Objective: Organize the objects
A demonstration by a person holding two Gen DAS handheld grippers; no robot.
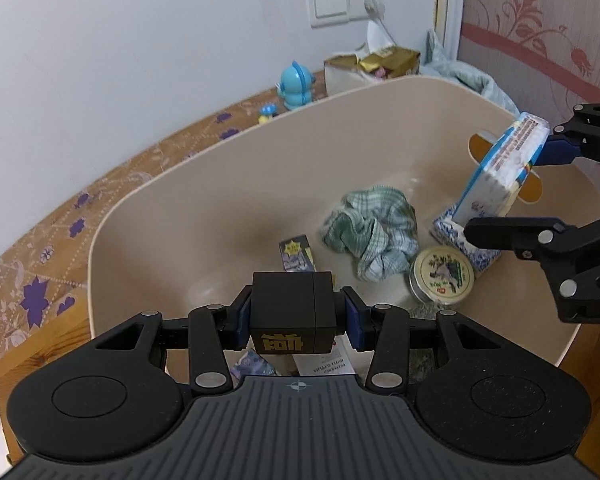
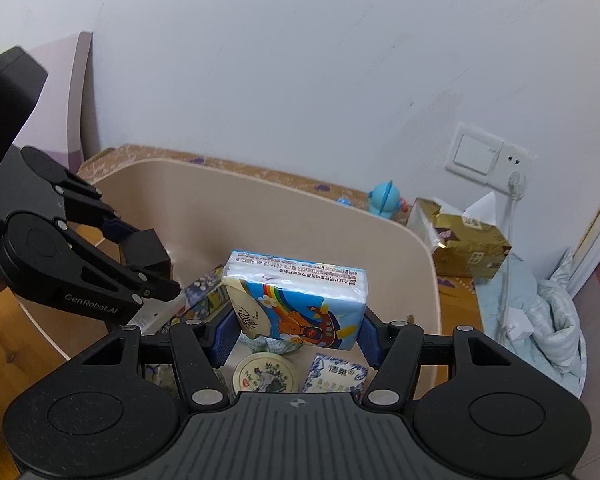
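My left gripper (image 1: 293, 318) is shut on a black cube box (image 1: 292, 308) with a gold character, held over the near side of a beige tub (image 1: 148, 200). My right gripper (image 2: 296, 330) is shut on a blue tissue pack (image 2: 300, 300) printed with a rainbow and bear, above the tub's right part. In the left wrist view the tissue pack (image 1: 500, 168) and right gripper (image 1: 508, 192) hang at the right. In the right wrist view the left gripper (image 2: 144, 258) and its black box (image 2: 146, 254) show at the left.
Inside the tub lie a green checked cloth (image 1: 374, 232), a round tin (image 1: 442, 276), a blue-and-white patterned box (image 1: 466, 246), a small purple box (image 1: 297, 254) and some papers. Behind the tub stand a blue toy figure (image 1: 296, 86) and a gold tissue box (image 1: 384, 62).
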